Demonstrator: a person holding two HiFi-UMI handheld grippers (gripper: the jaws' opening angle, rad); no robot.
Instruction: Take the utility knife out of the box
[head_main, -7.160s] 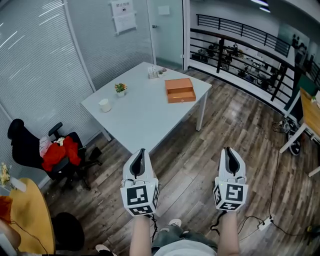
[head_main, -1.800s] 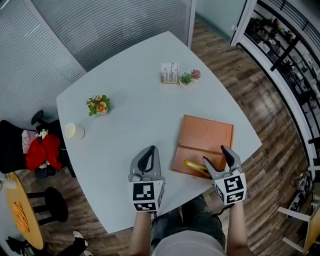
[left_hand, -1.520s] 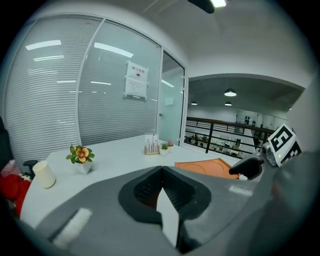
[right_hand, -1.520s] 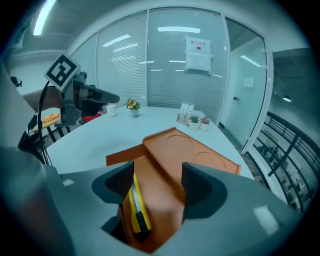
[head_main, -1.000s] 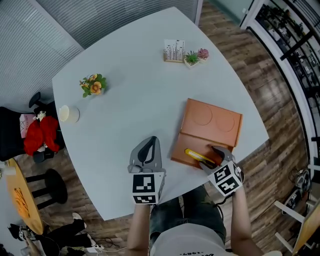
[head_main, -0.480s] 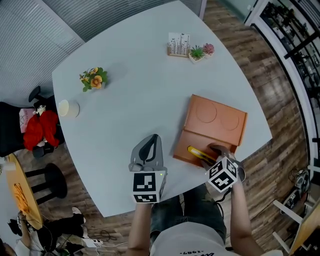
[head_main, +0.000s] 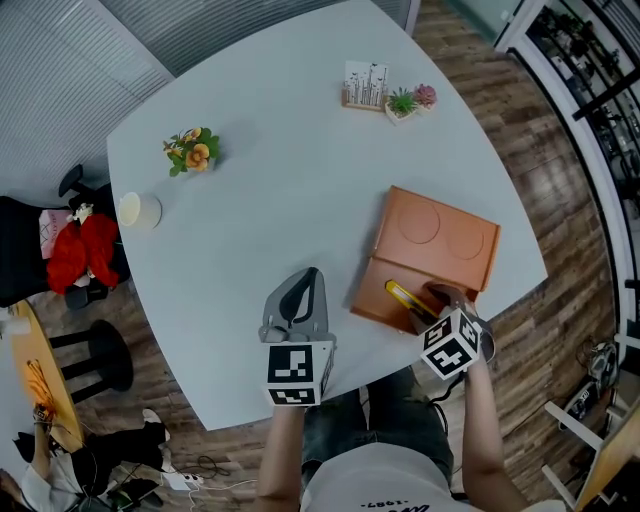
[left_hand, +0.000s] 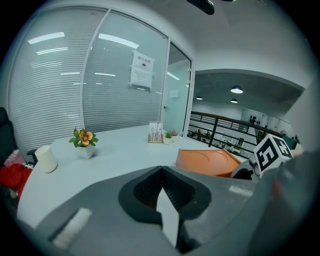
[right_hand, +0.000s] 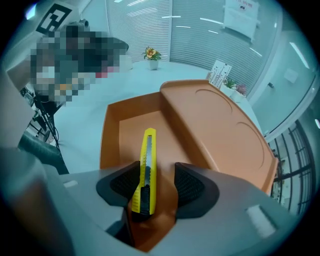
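Right gripper view: the knife (right_hand: 145, 170) lies flat on the floor of the box (right_hand: 127, 125). Your right gripper (right_hand: 156, 182) stands astride its dark end, jaws just now closing. The left pad is close by the handle and a gap shows at the right one, so nothing is gripped yet. (Spotter)

Finish the squeeze before you lift. Keep the gripper steep and centre it so both pads meet the knife's sides together. A one-sided push will likely skid it across the floor. (Coach)

The wall (right_hand: 104, 145) is just beside your left jaw, and the lid (right_hand: 220, 125) spreads out to the right. (Spotter)

So lift straight up, clear of that wall, before you carry the knife over the table (head_main: 280, 180). The box looks light to me and may drag along if a pad catches it. Your left gripper (left_hand: 161, 180) hangs closed and empty, apart from the box. You can steady the box with it if needed. (Coach)
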